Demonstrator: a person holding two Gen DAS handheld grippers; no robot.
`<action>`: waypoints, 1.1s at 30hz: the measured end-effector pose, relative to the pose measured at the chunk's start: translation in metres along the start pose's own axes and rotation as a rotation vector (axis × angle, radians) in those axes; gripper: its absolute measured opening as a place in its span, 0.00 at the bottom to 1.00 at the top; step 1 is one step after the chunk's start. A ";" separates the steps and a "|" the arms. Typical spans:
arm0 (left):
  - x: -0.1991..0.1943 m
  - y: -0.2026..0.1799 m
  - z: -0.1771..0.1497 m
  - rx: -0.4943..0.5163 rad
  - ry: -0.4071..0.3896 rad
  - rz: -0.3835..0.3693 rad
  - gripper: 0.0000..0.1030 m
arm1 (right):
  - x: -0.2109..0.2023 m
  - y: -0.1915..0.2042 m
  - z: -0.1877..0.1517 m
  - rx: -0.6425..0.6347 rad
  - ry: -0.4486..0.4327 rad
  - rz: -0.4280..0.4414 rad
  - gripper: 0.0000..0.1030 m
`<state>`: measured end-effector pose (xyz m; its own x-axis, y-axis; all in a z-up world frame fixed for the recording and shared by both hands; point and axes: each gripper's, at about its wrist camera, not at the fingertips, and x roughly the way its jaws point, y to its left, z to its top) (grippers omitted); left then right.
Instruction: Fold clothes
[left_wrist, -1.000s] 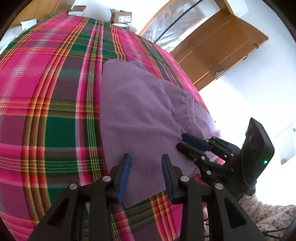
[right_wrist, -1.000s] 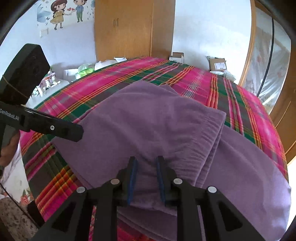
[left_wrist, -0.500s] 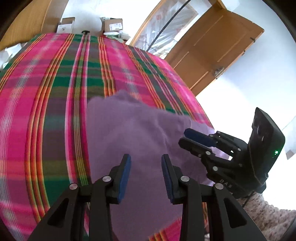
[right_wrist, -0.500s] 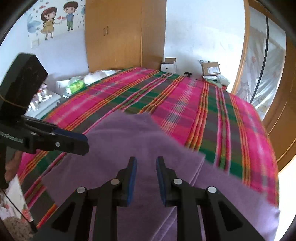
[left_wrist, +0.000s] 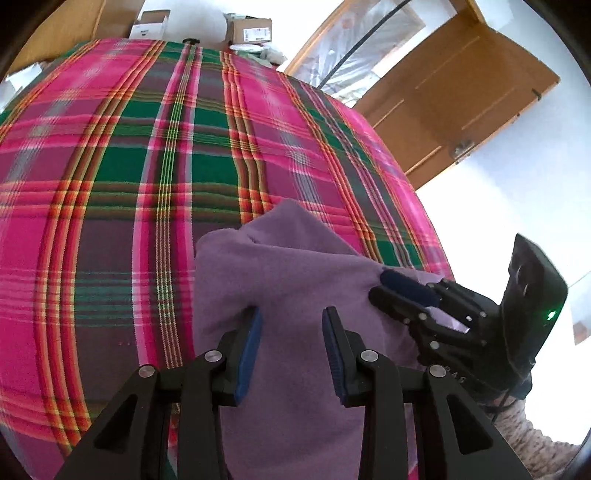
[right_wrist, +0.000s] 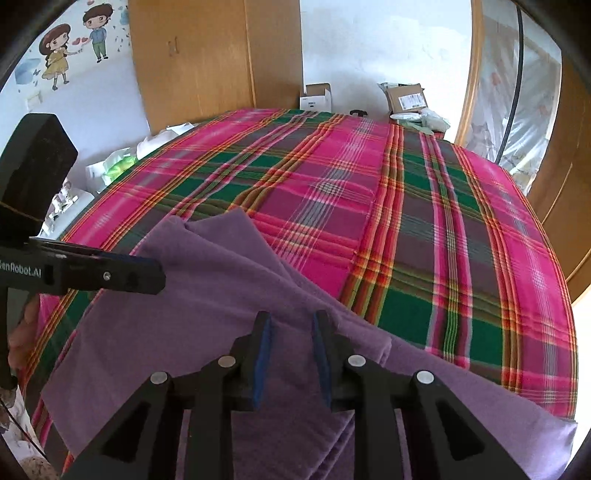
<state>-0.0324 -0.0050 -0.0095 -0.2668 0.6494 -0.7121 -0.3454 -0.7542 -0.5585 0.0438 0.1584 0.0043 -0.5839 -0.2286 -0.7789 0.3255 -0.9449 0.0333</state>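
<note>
A purple garment (left_wrist: 291, 280) lies folded at the near edge of a bed with a pink and green plaid cover (left_wrist: 147, 155). My left gripper (left_wrist: 291, 325) hovers over it with its jaws apart and nothing between the pads. My right gripper (right_wrist: 290, 328) is also over the garment (right_wrist: 207, 302), jaws slightly apart, with purple cloth showing behind the gap; no cloth looks pinched. The right gripper also shows in the left wrist view (left_wrist: 399, 288) at the garment's right edge. The left gripper shows in the right wrist view (right_wrist: 147, 273) at the left.
Cardboard boxes (right_wrist: 404, 98) sit beyond the far end of the bed. A wooden wardrobe (right_wrist: 199, 62) stands at the back. A wooden door (left_wrist: 458, 92) is to the right. A small table with clutter (right_wrist: 110, 166) stands left of the bed.
Both grippers have pulled back toward the near edge of the bed. The purple garment now covers less of the bed and lies bunched closer to me, with more plaid showing beyond it.
</note>
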 end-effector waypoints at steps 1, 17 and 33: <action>-0.001 0.002 0.000 -0.007 -0.002 -0.008 0.34 | 0.000 0.000 -0.001 -0.005 -0.001 -0.003 0.23; -0.030 0.004 -0.023 -0.040 -0.057 0.015 0.41 | -0.036 0.016 -0.010 0.007 -0.096 -0.026 0.26; -0.060 0.020 -0.097 -0.158 0.002 -0.002 0.44 | -0.084 0.140 -0.084 -0.283 -0.179 0.149 0.47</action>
<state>0.0639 -0.0682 -0.0195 -0.2648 0.6508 -0.7116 -0.1998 -0.7589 -0.6198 0.2010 0.0652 0.0221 -0.6275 -0.4200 -0.6556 0.5952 -0.8016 -0.0562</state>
